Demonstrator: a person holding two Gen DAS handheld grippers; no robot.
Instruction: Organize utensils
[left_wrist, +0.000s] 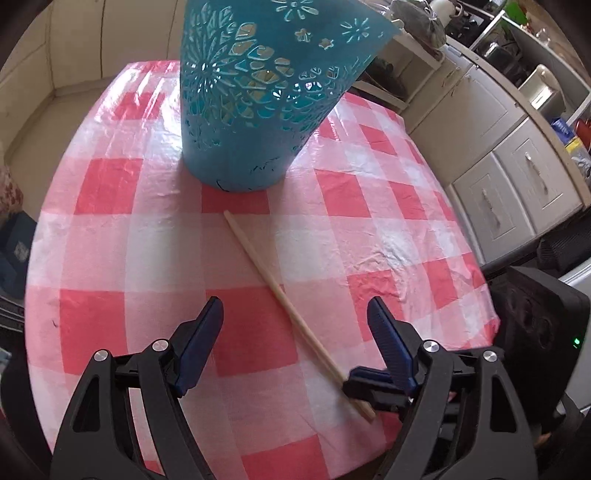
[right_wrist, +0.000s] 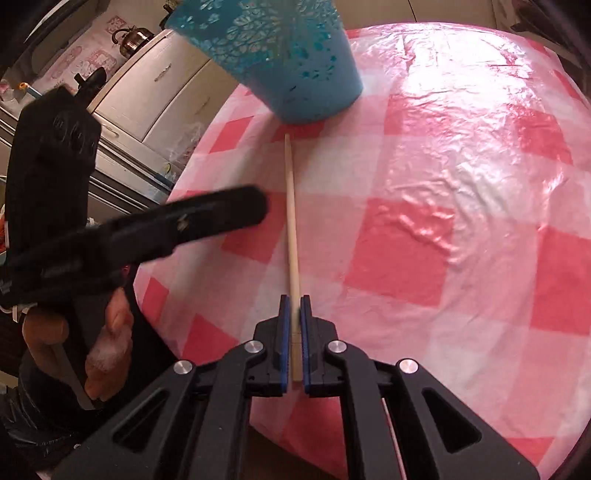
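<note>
My right gripper (right_wrist: 294, 314) looks clamped on the chopstick's (right_wrist: 291, 206) near end; shaft runs straight ahead to the blue holder (right_wrist: 295, 74); left gripper (left_wrist: 295, 321) apart, empty.

bright daylight | glare on tablecloth (right_wrist: 461, 122) | fisheye edges | motion blur

Both wrist cameras look steeply down, close over the checked tablecloth (left_wrist: 110, 229). Each view shows the teal holder (left_wrist: 258, 110) at the top of the frame and the chopstick (right_wrist: 292, 221) running down toward bottom centre.
</note>
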